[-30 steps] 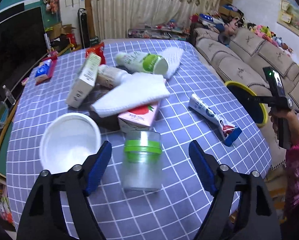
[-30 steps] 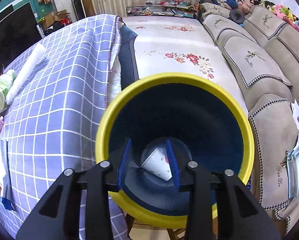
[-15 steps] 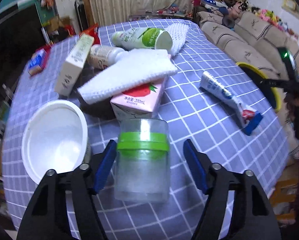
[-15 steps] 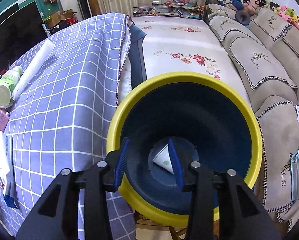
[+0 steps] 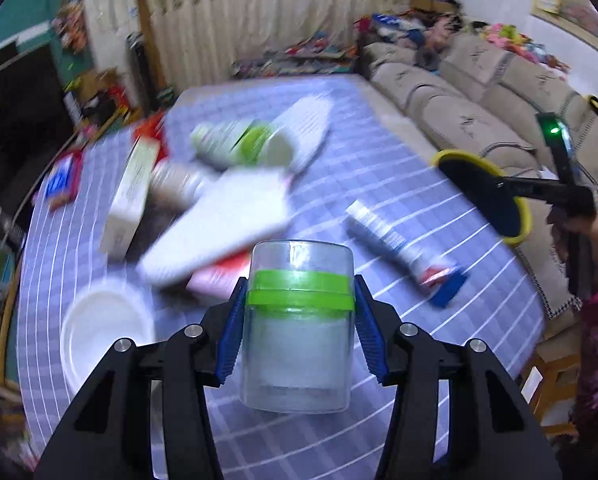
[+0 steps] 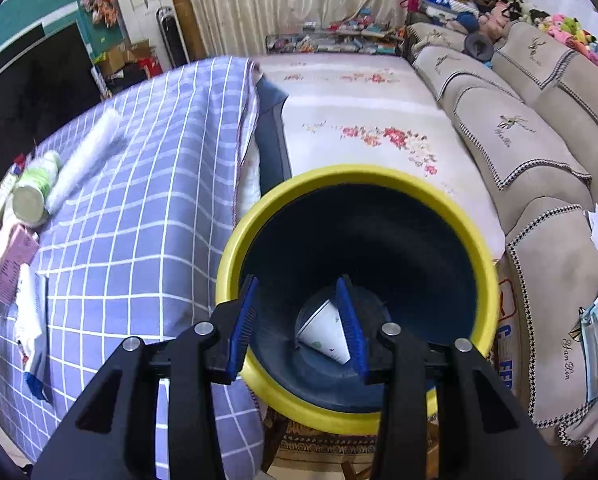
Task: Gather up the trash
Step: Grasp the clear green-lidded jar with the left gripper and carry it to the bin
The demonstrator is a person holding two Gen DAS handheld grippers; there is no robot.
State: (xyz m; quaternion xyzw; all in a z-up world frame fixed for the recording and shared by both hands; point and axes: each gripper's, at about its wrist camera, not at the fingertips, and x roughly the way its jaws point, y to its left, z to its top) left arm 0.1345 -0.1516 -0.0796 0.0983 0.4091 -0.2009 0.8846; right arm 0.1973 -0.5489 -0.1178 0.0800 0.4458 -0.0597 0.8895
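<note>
My left gripper (image 5: 297,328) is shut on a clear plastic jar with a green band (image 5: 299,332), lifted above the checked tablecloth (image 5: 379,184). Behind it lie a white bowl (image 5: 103,328), a pink carton (image 5: 219,276), a white cloth (image 5: 227,216), a toothpaste tube (image 5: 395,240), bottles and a box. My right gripper (image 6: 299,320) is open and empty, its fingers hanging over the yellow-rimmed dark blue bin (image 6: 355,280), which holds a paper cup (image 6: 323,332). The bin also shows in the left wrist view (image 5: 483,196).
The bin stands beside the table's right edge, between the table and a beige sofa (image 6: 539,128). A floral mattress (image 6: 359,128) lies behind the bin. A dark TV (image 6: 27,80) stands at the far left.
My left gripper closed on the jar and lifted it off the table. The view is blurred by motion. My right gripper drew back a little from the bin and opened slightly.
</note>
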